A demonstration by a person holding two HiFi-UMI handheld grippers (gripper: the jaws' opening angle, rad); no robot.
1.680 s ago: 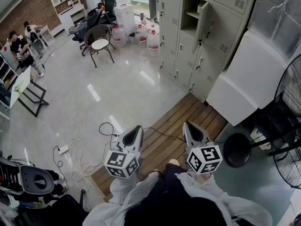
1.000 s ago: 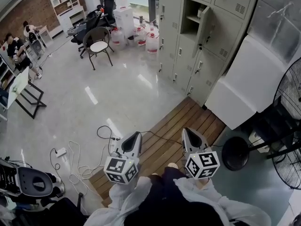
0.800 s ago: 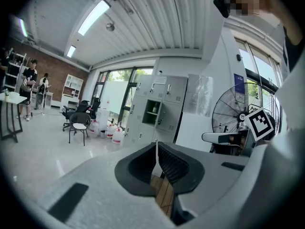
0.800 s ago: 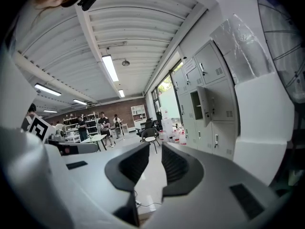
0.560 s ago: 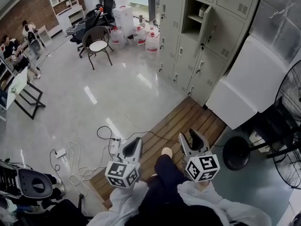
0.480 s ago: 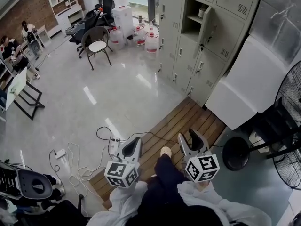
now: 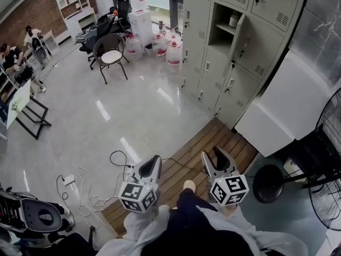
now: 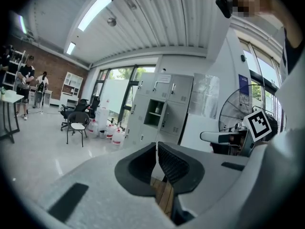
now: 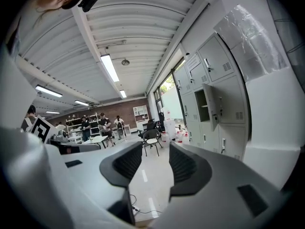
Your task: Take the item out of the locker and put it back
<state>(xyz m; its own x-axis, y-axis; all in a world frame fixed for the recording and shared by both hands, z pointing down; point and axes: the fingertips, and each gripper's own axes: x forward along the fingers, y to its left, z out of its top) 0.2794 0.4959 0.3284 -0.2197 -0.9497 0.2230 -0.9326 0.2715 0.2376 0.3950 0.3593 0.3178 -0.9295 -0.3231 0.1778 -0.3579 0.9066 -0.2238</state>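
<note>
The grey lockers [image 7: 213, 63] stand ahead at the upper right, with one compartment [image 7: 225, 25] open and its door [image 7: 241, 42] swung out. A small jar-like item [image 7: 233, 19] rests on the shelf inside. Both grippers are held low over the wooden platform [image 7: 200, 151], far short of the lockers. My left gripper [image 7: 156, 158] is shut and empty, its pads meeting in the left gripper view [image 8: 156, 146]. My right gripper [image 7: 214, 154] has just opened; its jaws stand apart with nothing between them [image 9: 156, 149]. The right gripper view shows the open compartment [image 9: 202, 101] from the side.
A black chair [image 7: 111, 51] and several water jugs [image 7: 171, 46] stand on the shiny floor to the left of the lockers. Cables [image 7: 88, 188] lie at the platform's left. A white block [image 7: 277, 108] and standing fans [image 7: 266, 177] flank the right. People sit at far-left desks.
The right gripper's jaws went from shut to open. The person stepped forward, and both grippers moved toward the lockers, which now sit larger and nearer in the head view.
</note>
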